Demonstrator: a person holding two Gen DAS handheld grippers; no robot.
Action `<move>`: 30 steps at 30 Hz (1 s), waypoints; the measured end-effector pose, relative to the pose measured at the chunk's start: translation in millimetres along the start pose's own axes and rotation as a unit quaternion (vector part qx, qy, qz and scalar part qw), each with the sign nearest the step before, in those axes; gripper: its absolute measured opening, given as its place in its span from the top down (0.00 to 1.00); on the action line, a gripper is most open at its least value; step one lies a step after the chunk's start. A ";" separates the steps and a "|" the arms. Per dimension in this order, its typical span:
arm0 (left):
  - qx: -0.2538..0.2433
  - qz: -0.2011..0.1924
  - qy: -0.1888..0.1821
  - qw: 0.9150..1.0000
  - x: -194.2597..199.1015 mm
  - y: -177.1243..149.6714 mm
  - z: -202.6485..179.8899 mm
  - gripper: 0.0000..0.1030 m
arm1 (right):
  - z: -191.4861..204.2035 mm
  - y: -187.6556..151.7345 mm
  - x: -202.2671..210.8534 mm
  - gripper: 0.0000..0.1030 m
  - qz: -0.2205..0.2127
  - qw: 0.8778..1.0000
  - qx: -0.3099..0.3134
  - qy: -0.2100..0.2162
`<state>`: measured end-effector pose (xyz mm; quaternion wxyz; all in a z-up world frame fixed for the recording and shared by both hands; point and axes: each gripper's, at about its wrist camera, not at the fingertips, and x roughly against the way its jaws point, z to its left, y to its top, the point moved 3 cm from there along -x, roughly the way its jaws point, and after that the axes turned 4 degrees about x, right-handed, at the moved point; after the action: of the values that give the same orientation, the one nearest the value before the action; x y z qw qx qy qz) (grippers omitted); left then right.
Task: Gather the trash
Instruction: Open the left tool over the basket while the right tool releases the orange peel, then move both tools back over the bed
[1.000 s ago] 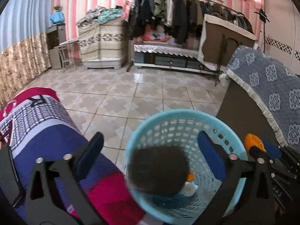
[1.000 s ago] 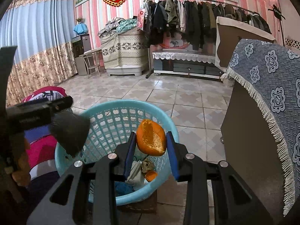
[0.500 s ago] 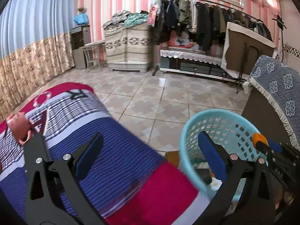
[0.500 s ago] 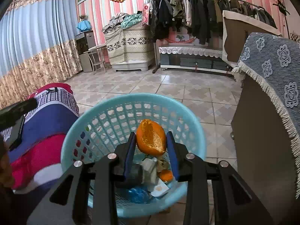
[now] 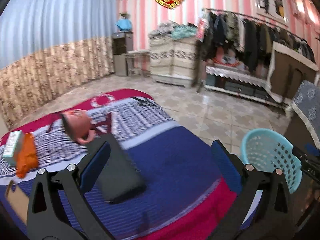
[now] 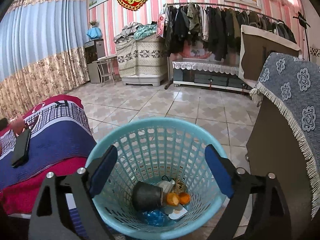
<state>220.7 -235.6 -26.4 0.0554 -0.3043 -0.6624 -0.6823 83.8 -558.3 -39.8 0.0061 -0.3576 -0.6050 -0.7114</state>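
Note:
My right gripper (image 6: 161, 150) hangs over the light blue basket (image 6: 156, 120), its jaws opening with nothing between them. At the basket's bottom lie an orange peel (image 6: 173, 198), a dark round lump (image 6: 146, 196) and a blue bag (image 6: 156, 214). My left gripper (image 5: 160, 148) stands open and empty above the bed (image 5: 172, 160). On the bed's left lie an orange wrapper (image 5: 26, 156) and a small teal-white box (image 5: 13, 148). In the left wrist view the basket (image 5: 270, 158) is at the right.
A flat black phone-like thing (image 5: 118, 170) and a pink cup (image 5: 78, 126) lie on the bed; a brown card (image 5: 16, 198) sits at the lower left. A cabinet under a grey-blue fringed cloth (image 6: 290, 104) stands right of the basket. Tiled floor (image 6: 160, 104) beyond.
My right gripper opened and the orange peel dropped into the basket. My left gripper swung left from over the basket to over the bed.

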 end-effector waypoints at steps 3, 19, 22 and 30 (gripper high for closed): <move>0.021 -0.006 0.013 1.000 17.2 0.9 30.4 0.05 | 9.8 6.7 8.4 0.11 -0.007 1.000 0.004 0.003; 0.095 -0.011 0.142 0.985 79.9 -12.6 192.2 0.05 | 116.5 15.8 41.0 0.08 -0.025 0.994 0.071 0.081; 0.102 -0.012 0.161 0.981 91.8 -18.0 219.2 0.05 | 142.7 15.4 42.7 0.08 -0.024 0.991 0.081 0.102; 0.117 -0.010 0.215 0.970 111.0 -28.9 291.4 0.05 | 227.9 15.9 51.7 0.08 -0.026 0.977 0.123 0.172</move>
<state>216.8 77.3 -15.6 0.2243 -0.1353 -0.7134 -0.6499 166.7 -343.5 3.3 0.1354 -0.2110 -0.6869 -0.6821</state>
